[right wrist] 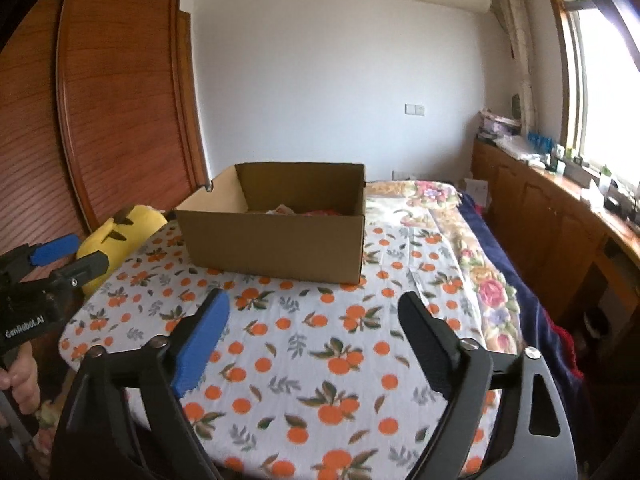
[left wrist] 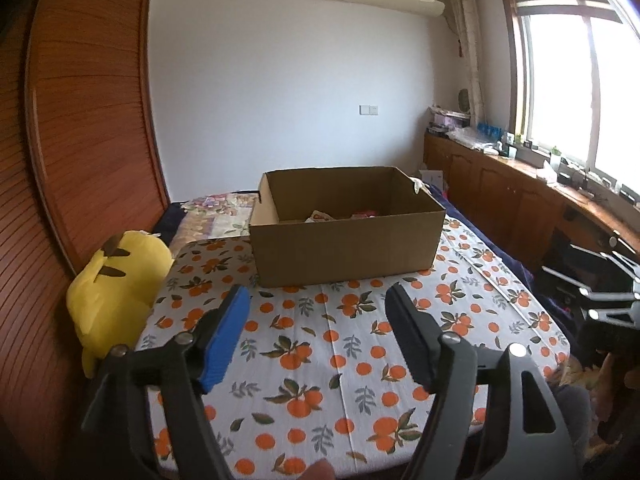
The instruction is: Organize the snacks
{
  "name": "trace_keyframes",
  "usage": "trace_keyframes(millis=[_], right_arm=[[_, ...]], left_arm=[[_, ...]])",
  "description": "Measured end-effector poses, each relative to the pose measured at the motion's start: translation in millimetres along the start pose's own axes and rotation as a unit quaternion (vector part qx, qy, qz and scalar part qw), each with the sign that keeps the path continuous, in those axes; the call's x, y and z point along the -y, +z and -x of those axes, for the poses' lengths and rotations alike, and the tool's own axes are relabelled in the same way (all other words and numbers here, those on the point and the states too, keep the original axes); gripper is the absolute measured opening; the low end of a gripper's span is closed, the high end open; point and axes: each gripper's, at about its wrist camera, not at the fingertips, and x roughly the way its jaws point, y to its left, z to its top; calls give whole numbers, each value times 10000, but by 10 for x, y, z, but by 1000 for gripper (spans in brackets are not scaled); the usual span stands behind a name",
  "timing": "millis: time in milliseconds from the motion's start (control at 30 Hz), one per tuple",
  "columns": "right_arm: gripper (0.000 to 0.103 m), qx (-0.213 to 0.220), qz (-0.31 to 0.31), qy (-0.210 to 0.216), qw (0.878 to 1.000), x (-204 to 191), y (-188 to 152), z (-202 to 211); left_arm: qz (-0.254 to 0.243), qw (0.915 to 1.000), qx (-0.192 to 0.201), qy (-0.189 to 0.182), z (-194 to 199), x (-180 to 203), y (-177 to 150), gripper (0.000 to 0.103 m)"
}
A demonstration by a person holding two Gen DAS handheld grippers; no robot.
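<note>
An open cardboard box point(left wrist: 344, 240) stands at the far side of the table with the orange-print cloth point(left wrist: 332, 360). Snack packets point(left wrist: 320, 216) lie inside it, mostly hidden by the box wall. The box point(right wrist: 276, 240) and the packets point(right wrist: 284, 210) also show in the right wrist view. My left gripper point(left wrist: 318, 300) is open and empty, held above the cloth in front of the box. My right gripper point(right wrist: 314, 308) is open and empty, also above the cloth point(right wrist: 320, 360) before the box. The left gripper point(right wrist: 72, 252) shows at the left edge of the right wrist view.
A yellow plush toy point(left wrist: 116, 280) sits at the table's left edge against the wooden wardrobe point(left wrist: 80, 120). A bed with a floral cover point(right wrist: 460, 248) lies behind and right of the table. Wooden cabinets point(left wrist: 520, 200) run under the window. The right gripper point(left wrist: 600, 300) shows at the right edge.
</note>
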Motion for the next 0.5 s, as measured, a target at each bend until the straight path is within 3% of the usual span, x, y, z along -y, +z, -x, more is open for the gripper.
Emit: trace_keyframes(millis=[200, 267, 500], right_arm=[[95, -29, 145, -144, 9998, -33, -127, 242], [103, 5, 147, -119, 9998, -40, -159, 320], [103, 89, 39, -91, 9999, -67, -234, 523]], left_arm=[[8, 9999, 69, 127, 271, -51, -97, 86], [13, 9998, 84, 169, 339, -55, -135, 90], [-32, 9992, 181, 362, 560, 5, -313, 103]])
